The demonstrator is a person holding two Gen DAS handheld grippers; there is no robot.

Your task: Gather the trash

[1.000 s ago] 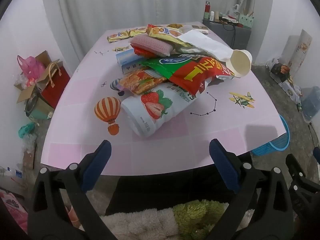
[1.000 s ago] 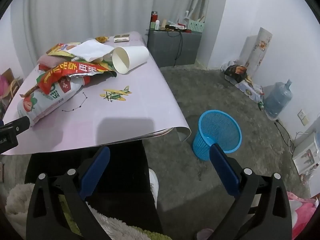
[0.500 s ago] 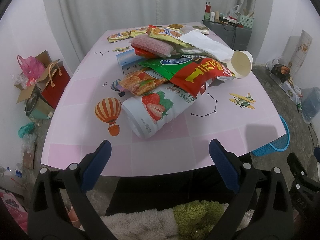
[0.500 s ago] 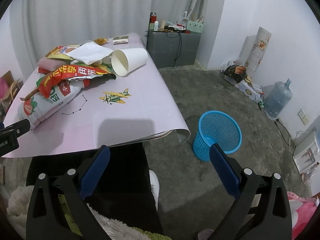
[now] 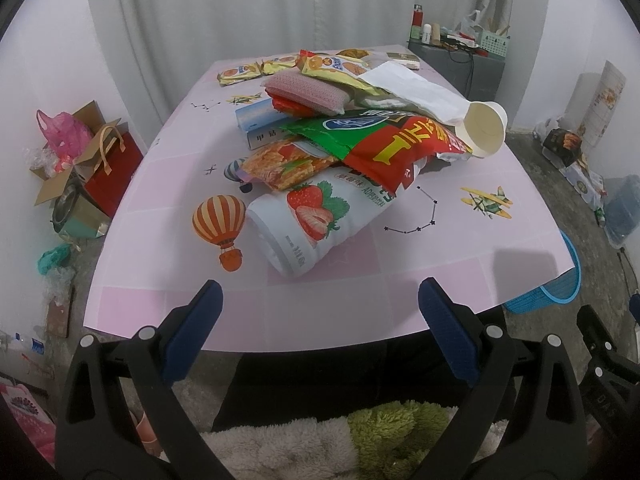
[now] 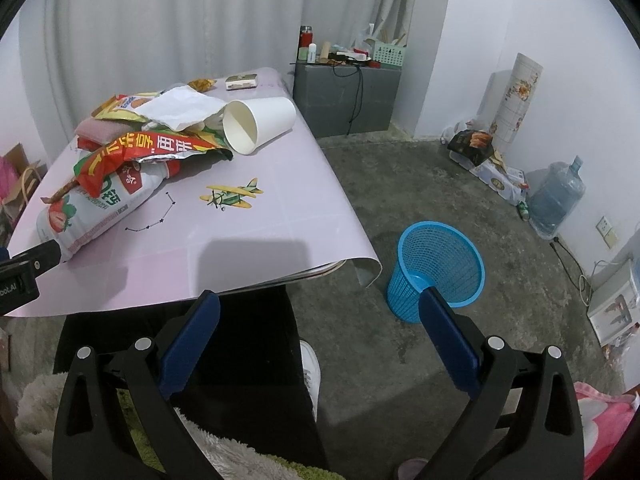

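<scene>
A heap of trash lies on the pink table (image 5: 160, 280): a white strawberry bag (image 5: 320, 216), a red and green snack bag (image 5: 400, 140), an orange packet (image 5: 286, 164), a pink sponge (image 5: 308, 90), crumpled white paper (image 5: 412, 88) and a paper cup (image 5: 484, 128) on its side. The cup (image 6: 260, 122) and the red bag (image 6: 140, 148) also show in the right wrist view. My left gripper (image 5: 320, 312) is open and empty at the table's near edge. My right gripper (image 6: 320, 316) is open and empty, beyond the table's right corner, near a blue mesh bin (image 6: 438, 268) on the floor.
A blue box (image 5: 260, 124) lies under the heap. Yellow wrappers (image 5: 256, 68) lie at the table's far side. A grey cabinet (image 6: 348, 96) stands behind. A water jug (image 6: 556, 200) and boxes line the right wall. Bags and cartons (image 5: 80, 172) sit left of the table.
Both grippers have moved slightly forward toward the table. Both stay open and empty. The trash has not moved.
</scene>
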